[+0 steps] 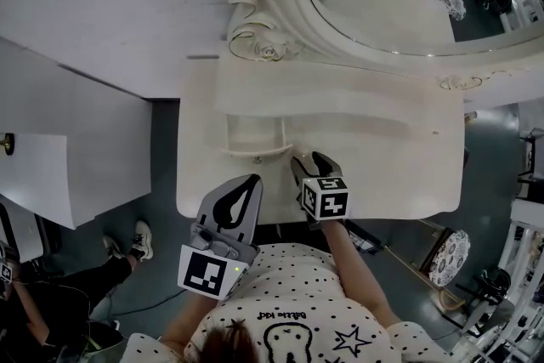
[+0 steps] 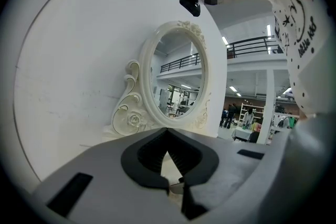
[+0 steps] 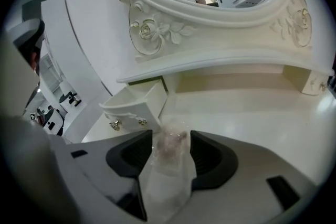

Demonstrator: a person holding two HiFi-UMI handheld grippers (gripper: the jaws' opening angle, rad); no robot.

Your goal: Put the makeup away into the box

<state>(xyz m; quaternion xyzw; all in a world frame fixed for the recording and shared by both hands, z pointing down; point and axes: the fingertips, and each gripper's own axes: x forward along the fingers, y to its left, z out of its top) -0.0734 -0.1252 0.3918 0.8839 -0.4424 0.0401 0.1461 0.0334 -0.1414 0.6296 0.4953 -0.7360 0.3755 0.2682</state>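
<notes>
We wore a white shirt [image 1: 293,289] printed with black dots, a star outline and black lettering. The left hand-held gripper [image 1: 252,181] and the right hand-held gripper [image 1: 309,161] each had a grey body, black-lined jaws and a cube [image 1: 325,198] bearing black-and-white square markers.

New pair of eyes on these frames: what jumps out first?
The ornate white oval mirror at the dressing table's back dominates. Below its left side a small drawer is pulled open. A clear, pink-tinged makeup item stands between the right gripper's parted jaws, just before that drawer.
</notes>
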